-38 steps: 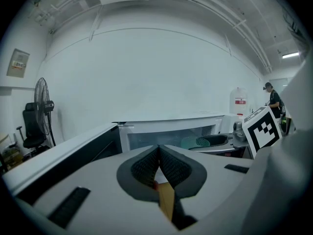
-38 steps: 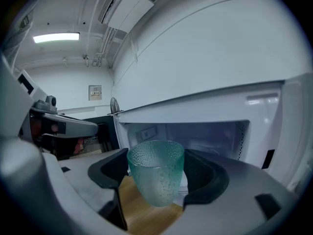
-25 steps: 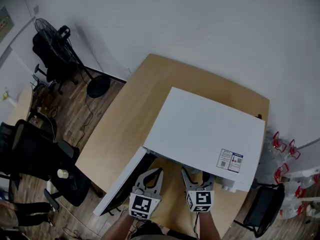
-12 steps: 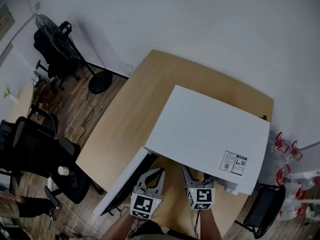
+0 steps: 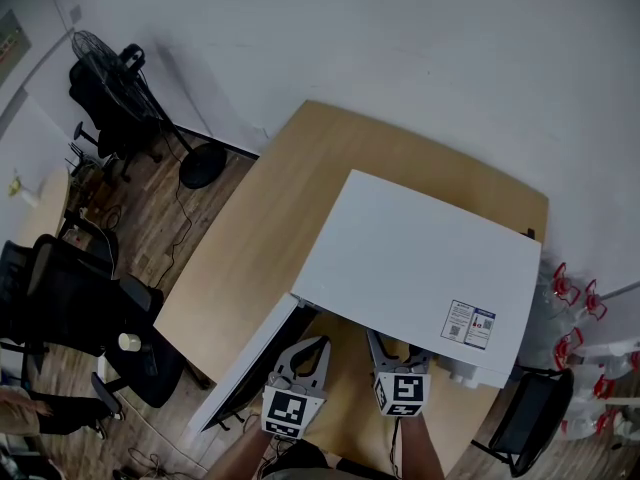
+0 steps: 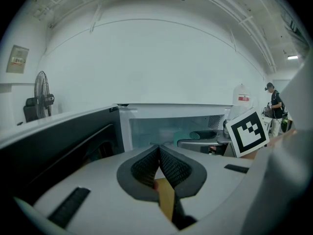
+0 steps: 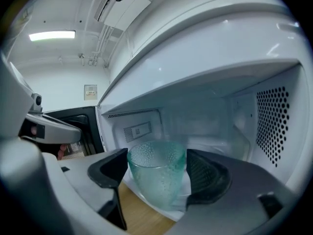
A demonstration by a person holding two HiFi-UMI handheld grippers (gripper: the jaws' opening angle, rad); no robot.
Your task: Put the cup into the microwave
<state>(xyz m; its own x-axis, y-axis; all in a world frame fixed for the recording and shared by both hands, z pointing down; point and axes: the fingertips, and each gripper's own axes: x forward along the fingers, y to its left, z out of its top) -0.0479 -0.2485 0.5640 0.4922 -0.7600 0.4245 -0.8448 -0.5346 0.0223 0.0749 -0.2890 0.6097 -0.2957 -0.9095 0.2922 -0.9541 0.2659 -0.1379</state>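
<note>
At the microwave (image 5: pixel 420 268) mouth, right tongs (image 7: pixel 155 169) tight around the cup (image 7: pixel 157 177), left tongs (image 6: pixel 159 155) pinched together, empty, beside the door (image 6: pixel 61 141).

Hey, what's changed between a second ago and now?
Nothing visibly moved, apart from a slight camera shift. The right claw stays at the open microwave, holding the cup at the cavity mouth. The left claw stays beside it, shut and empty. The door remains swung out.

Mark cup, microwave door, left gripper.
cup (image 7: pixel 157 173): right gripper view, middle of its dotted glass wall.
microwave door (image 5: pixel 239 361): head view, white outer edge of the open door.
left gripper (image 6: pixel 159 159): left gripper view, where its shut pads meet.
</note>
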